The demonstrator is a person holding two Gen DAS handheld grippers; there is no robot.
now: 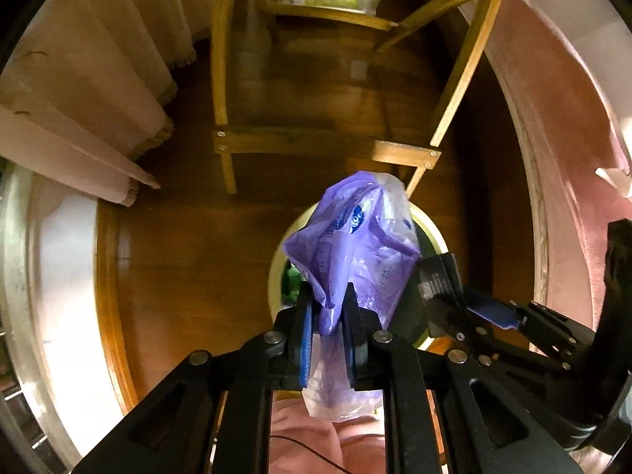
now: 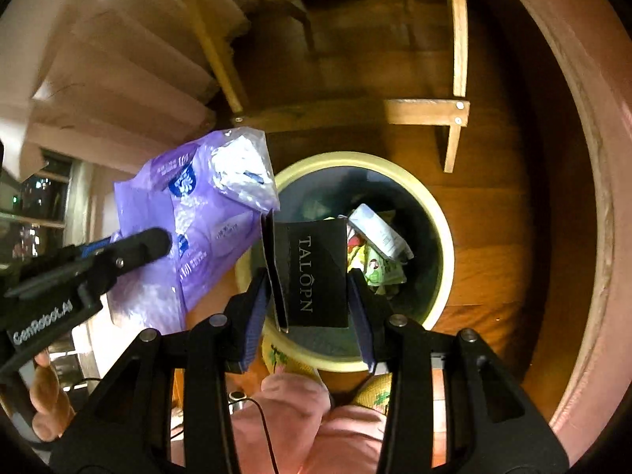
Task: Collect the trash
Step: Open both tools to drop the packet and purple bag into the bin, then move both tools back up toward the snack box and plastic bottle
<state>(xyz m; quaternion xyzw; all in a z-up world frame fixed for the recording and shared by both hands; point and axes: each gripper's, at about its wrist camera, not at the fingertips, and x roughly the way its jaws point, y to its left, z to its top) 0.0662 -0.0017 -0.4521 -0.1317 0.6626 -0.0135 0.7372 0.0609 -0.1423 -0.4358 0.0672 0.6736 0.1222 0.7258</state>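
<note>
Claws both grip trash above the round bin (image 2: 434, 213): your left claw (image 1: 328, 308) pinches a purple plastic wrapper (image 1: 355, 245), your right claw (image 2: 310, 296) a black TALOPN box (image 2: 316, 272).

both claws clamped: left claw (image 1: 328, 308), right claw (image 2: 308, 296), seemingly side by side.

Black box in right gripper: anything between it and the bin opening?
Nothing visible. The black box, clamped in the right gripper, hangs directly over the open bin. The purple bag in the left gripper hangs off to the side.
</note>
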